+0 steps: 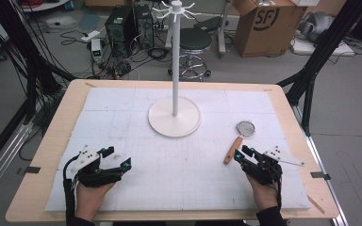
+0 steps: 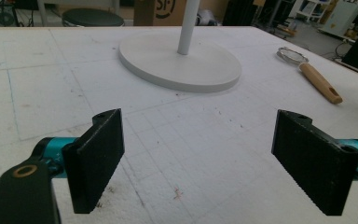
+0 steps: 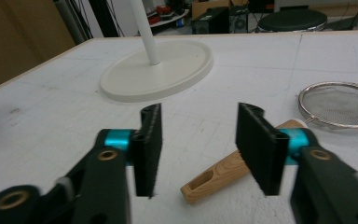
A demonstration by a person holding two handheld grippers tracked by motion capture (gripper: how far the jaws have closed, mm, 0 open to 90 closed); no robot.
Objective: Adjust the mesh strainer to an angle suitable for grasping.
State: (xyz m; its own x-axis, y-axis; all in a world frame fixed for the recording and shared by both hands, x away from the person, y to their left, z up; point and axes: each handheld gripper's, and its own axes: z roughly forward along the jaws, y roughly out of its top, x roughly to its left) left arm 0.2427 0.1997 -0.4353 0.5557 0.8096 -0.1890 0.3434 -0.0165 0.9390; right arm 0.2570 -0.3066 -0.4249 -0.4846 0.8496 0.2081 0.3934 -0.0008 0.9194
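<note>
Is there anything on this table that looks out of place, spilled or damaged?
Nothing stands out. The strainer lies flat on the white mat, its wooden handle toward the right gripper, whose open jaws stand just above the handle's end. The white stand is upright. The mat shows only small dark specks.

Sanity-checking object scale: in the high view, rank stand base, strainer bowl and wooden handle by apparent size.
1. Stand base, the white disc, clearly largest.
2. Wooden handle and strainer bowl: similar in extent, the handle slightly longer but narrower, so I would not rank them.
</note>
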